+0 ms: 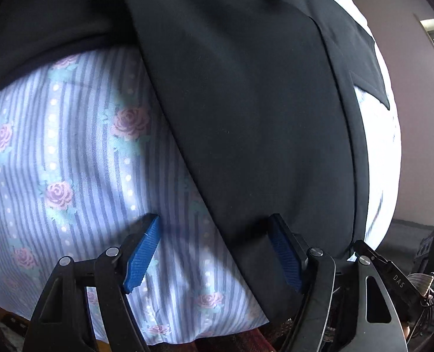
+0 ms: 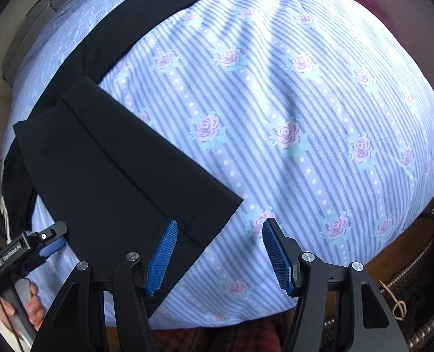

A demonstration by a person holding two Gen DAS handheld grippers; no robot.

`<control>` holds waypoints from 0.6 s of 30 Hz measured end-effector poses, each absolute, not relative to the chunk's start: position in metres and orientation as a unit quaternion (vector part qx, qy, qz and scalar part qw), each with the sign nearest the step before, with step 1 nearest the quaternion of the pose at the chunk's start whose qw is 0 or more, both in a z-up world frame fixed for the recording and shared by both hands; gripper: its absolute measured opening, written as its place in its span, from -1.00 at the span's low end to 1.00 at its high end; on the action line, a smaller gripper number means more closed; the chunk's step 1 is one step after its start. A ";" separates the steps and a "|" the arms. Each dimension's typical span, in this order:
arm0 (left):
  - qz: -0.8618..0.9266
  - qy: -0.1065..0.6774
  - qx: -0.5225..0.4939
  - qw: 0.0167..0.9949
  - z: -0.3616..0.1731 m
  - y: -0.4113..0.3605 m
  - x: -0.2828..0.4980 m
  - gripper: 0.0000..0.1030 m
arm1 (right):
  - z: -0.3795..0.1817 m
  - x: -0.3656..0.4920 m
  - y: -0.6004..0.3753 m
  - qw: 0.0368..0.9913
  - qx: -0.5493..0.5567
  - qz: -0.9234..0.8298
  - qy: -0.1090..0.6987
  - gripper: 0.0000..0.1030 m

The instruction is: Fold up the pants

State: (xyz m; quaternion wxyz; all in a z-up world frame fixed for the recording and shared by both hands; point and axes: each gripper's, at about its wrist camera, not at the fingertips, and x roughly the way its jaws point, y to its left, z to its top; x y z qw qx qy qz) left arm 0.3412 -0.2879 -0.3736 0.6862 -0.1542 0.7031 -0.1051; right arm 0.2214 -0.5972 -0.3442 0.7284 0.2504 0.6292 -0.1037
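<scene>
Black pants (image 1: 246, 102) lie flat on a bed sheet (image 1: 70, 146) with blue stripes and pink roses. My left gripper (image 1: 215, 250) points down over the pants' long edge. It is open, with one blue pad over the sheet and the other over the black cloth. In the right wrist view a pant leg's hem end (image 2: 123, 170) lies at the left, and a second black strip (image 2: 146, 20) runs up to the top. My right gripper (image 2: 220, 256) is open beside the hem corner, its left pad above the cloth. The left gripper (image 2: 40, 246) shows at the far left, held by a hand (image 2: 33, 308).
The sheet (image 2: 305, 117) fills most of the right wrist view. A dark woven rim (image 2: 416, 316) and a brown surface with a rubber band (image 2: 399, 308) lie at the lower right. Red plaid fabric (image 2: 246, 334) shows at the bottom. A wall (image 1: 416, 117) stands beyond the bed.
</scene>
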 end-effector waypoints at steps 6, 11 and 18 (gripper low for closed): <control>-0.149 0.704 -0.156 0.676 -0.363 -0.294 0.348 -0.65 | -0.367 0.227 -0.610 0.716 0.304 -0.112 0.618 -0.27; -0.209 0.676 -0.146 0.691 -0.310 -0.312 0.370 -0.87 | -0.347 0.237 -0.605 0.722 0.304 -0.101 0.614 -0.84; -0.314 0.588 -0.093 0.740 -0.221 -0.373 0.443 -0.87 | -0.265 0.260 -0.640 0.755 0.336 -0.140 0.546 -0.85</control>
